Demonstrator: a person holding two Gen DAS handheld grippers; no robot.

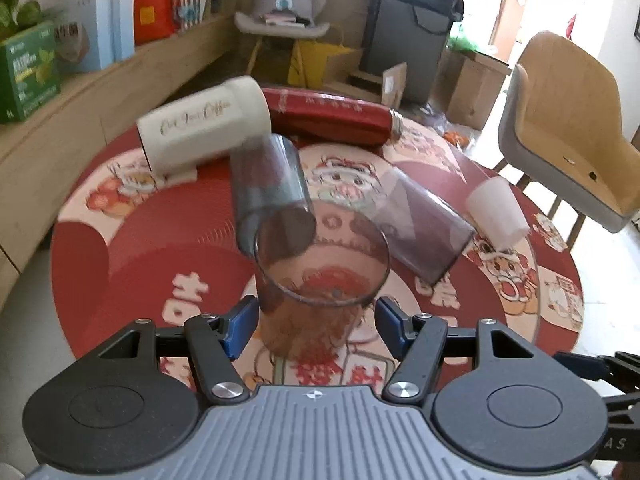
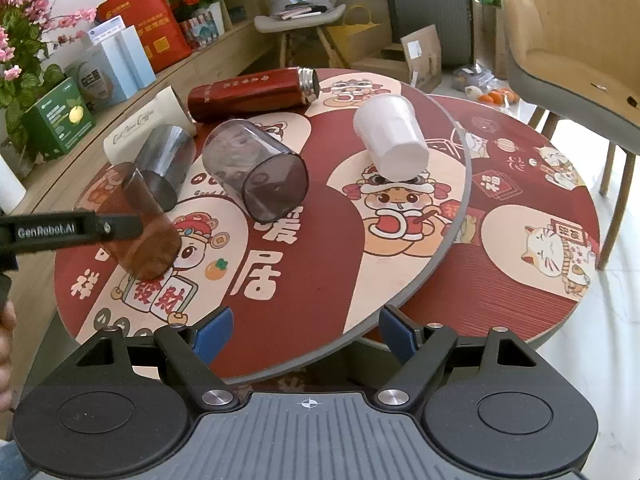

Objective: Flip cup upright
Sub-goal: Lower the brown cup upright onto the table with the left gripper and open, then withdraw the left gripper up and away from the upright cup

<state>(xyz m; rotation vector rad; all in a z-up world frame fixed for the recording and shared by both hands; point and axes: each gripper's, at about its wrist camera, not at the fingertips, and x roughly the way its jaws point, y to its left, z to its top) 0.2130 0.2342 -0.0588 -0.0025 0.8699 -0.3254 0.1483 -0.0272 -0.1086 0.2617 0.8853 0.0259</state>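
A clear brown cup [image 1: 316,280] sits between the blue pads of my left gripper [image 1: 316,326], which is shut on it and holds it tilted above the round table [image 1: 120,264]. In the right wrist view the brown cup [image 2: 146,228] hangs tilted in the left gripper's black finger [image 2: 80,230]. My right gripper [image 2: 306,334] is open and empty at the table's near edge. Two grey clear cups [image 2: 258,170] [image 2: 166,162], a white cup [image 2: 394,138], a cream tumbler [image 1: 208,124] and a red flask [image 2: 252,94] lie on their sides.
A tan chair [image 2: 572,48] stands right of the table. A wooden ledge [image 2: 120,108] with boxes, a red bag and flowers runs along the left. A second lower round table [image 2: 532,216] sits to the right.
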